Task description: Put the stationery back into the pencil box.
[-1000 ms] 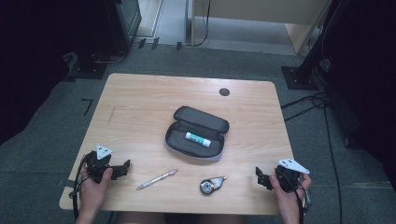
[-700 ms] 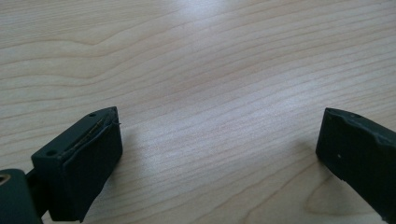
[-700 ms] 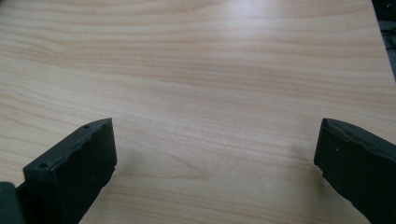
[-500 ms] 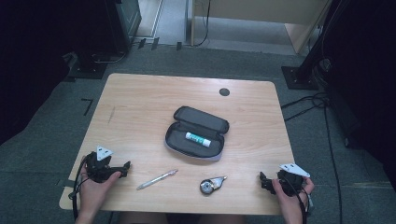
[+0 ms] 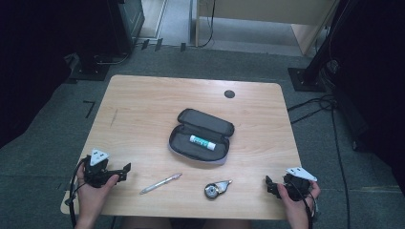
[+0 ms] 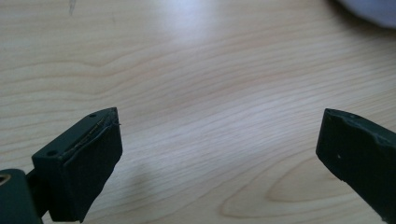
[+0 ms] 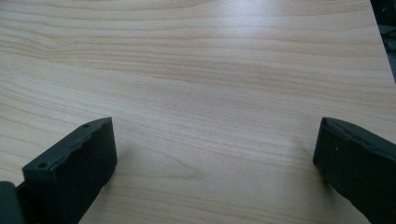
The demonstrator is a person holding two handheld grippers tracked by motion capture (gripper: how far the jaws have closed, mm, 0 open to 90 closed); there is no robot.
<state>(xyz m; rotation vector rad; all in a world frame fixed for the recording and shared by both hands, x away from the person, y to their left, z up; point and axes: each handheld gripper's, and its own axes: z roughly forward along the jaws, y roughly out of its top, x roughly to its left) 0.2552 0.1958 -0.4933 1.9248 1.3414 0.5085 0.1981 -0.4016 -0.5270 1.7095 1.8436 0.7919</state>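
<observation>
An open grey pencil case (image 5: 201, 136) lies in the middle of the wooden table (image 5: 143, 109), with a white and green glue stick (image 5: 202, 141) inside it. In front of it lie a pen (image 5: 161, 183) and a correction tape roller (image 5: 217, 188). My left gripper (image 5: 122, 173) rests at the near left corner, open, left of the pen. In the left gripper view, its jaws (image 6: 218, 126) stand wide apart over bare wood. My right gripper (image 5: 269, 186) sits at the near right, open, right of the tape roller. Nothing lies between the right gripper's (image 7: 215, 133) jaws.
A small black disc (image 5: 229, 94) is set into the table's far side. A corner of the pencil case (image 6: 369, 9) shows in the left gripper view. The table's right edge (image 7: 379, 42) is near my right gripper. Cables (image 5: 329, 114) run over the floor at right.
My right gripper has drawn back a little toward the near edge of the table. The left gripper and the objects have stayed put.
</observation>
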